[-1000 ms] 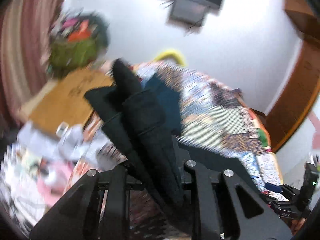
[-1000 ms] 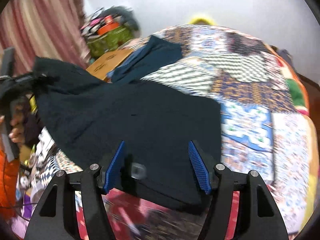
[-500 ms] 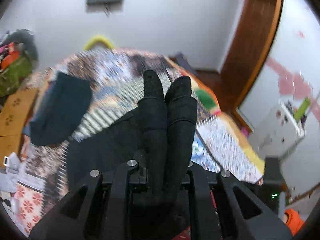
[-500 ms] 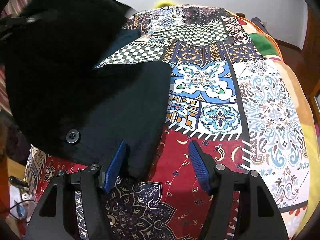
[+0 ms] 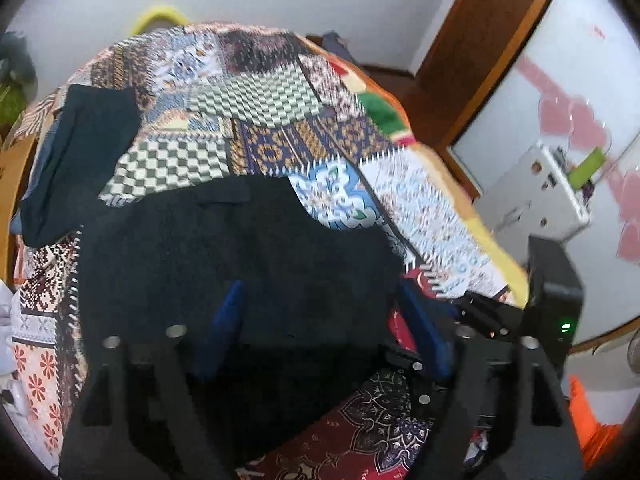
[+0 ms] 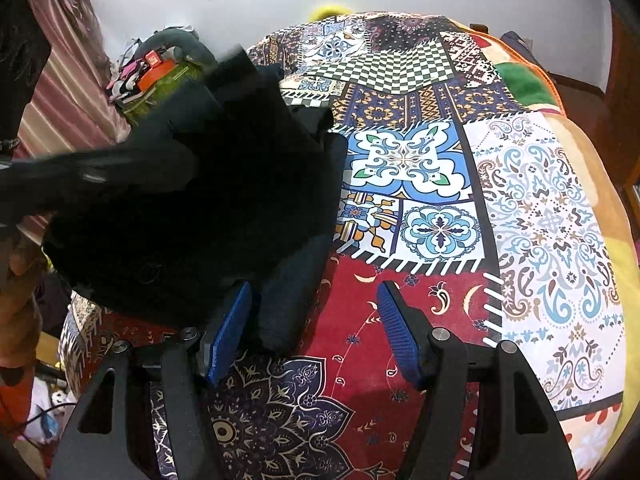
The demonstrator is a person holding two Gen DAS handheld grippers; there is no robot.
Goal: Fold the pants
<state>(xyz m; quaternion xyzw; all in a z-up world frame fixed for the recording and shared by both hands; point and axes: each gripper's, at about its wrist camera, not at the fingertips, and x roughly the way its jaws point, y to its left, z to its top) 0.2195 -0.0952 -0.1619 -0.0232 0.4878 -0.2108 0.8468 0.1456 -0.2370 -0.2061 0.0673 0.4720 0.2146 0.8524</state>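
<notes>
**K:** Right, where are the pants [image 5: 240, 256] relative to each gripper?

**M:** On the quilt [image 6: 548, 216], near edge. Left gripper [image 5: 320, 328] has them dead ahead, cloth filling the gap between its spread fingers; nothing pinched that I can see. Right gripper [image 6: 316, 324] has them ahead and off to its left, fingers apart too. Its left pad [image 6: 232, 328] is just beside the near corner of the fabric, touching or not I can't tell.

**K:** Long axis?

**M:** Hard to call. They lie as a bunched dark slab, upper layer flopped over the lower, not flat. Looks like it runs away from the grippers, up the bed. That's my read only.

**K:** Which one's nearer?

**M:** Left, I'd say: it's over the cloth. Right is at the edge, over bare quilt.

**K:** Counts?

**M:** One pair of pants. Two grippers. One other dark garment [image 5: 76, 152] further up the quilt, well apart. One quilt.
</notes>
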